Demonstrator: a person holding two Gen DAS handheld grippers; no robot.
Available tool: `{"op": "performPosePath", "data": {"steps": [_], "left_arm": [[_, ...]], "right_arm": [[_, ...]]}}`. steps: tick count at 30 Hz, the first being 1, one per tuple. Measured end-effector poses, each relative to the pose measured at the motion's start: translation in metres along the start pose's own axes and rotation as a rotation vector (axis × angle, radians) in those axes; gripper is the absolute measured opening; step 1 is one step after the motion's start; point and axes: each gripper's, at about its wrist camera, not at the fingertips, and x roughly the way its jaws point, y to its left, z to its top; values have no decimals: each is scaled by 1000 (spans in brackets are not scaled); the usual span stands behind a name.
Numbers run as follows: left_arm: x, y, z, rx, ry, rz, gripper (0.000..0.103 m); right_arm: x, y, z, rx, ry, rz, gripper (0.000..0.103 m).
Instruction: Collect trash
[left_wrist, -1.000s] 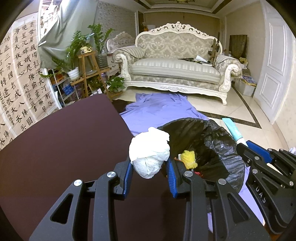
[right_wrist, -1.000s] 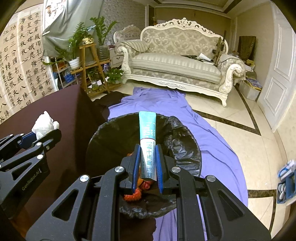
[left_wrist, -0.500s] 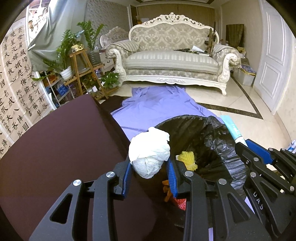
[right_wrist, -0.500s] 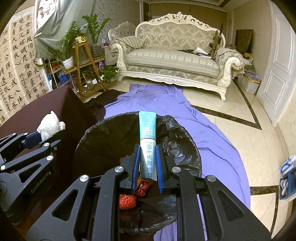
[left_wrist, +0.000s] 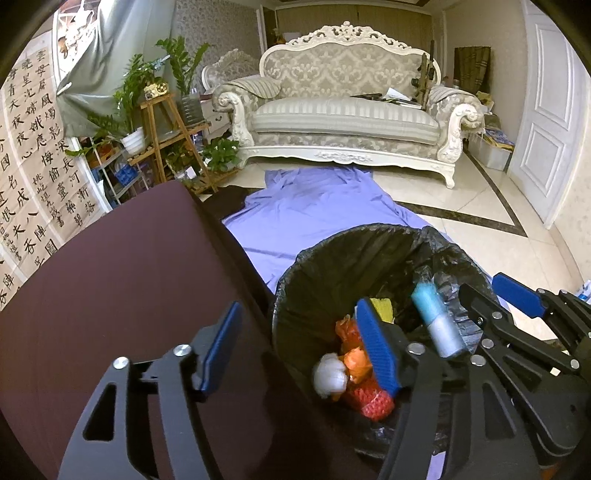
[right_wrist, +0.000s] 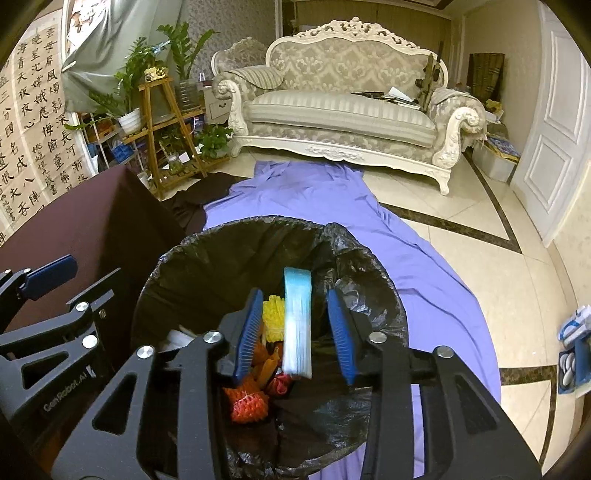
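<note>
Over the black-lined bin (right_wrist: 221, 266), both the left gripper (left_wrist: 299, 347) and right gripper (right_wrist: 293, 330) gape empty, tissue wad (left_wrist: 330, 374) and blurred tube (right_wrist: 297, 325) dropping inside at six o'clock; no other trash shows.

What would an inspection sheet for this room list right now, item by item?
Surface: dark maroon table, bare where visible.
Job's things: black-lined trash bin holding a white crumpled tissue, yellow, orange and red scraps; a blue-and-white tube, blurred, over its mouth.
Clutter: purple sheet on the floor.
Grippers: left gripper open, empty; right gripper open around the tube.
Cables: nothing seen.
Surroundings: cream carved sofa, potted plants, calligraphy wall.
</note>
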Motion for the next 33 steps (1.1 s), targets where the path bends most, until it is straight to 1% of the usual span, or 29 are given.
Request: {"op": "performPosePath", "data": {"steps": [2, 4, 10, 11, 13, 15, 17, 18, 20, 21, 22, 27, 33], "left_arm": [[1, 0, 0, 0, 2, -3, 70], [1, 0, 0, 0, 0, 0, 74], [0, 1, 0, -7, 1, 8, 78], [0, 1, 0, -10, 1, 10, 78], [0, 3, -1, -15, 2, 12, 79], [-2, 5, -3, -17, 2, 13, 79], [-5, 6, -5, -15, -3, 17, 79], [-7, 7, -6, -13, -5, 18, 79], [-10, 7, -9, -10, -12, 26, 80], [-12, 7, -10, -10, -17, 31, 80], [-14, 8, -12, -10, -20, 31, 81], [-24, 16, -19, -20, -24, 24, 81], [-44, 23, -29, -28, -51, 21, 83]], "right_arm": [[0, -1, 0, 2, 0, -5, 38], [-1, -1, 1, 5, -3, -10, 43], [-6, -5, 0, 9, -20, -33, 54], [-7, -5, 0, 11, -22, -38, 55], [-9, -7, 0, 16, -28, -45, 61], [-11, -7, 0, 18, -29, -51, 63], [-15, -7, -1, 18, -32, -58, 66], [-17, -7, -2, 17, -37, -62, 70], [-20, -8, -4, 16, -41, -68, 72], [-22, -8, -5, 18, -44, -70, 74], [-25, -8, -7, 21, -49, -74, 79], [-37, -7, -15, 30, -66, -80, 89], [-55, -1, -28, 28, -80, -75, 92]]}}
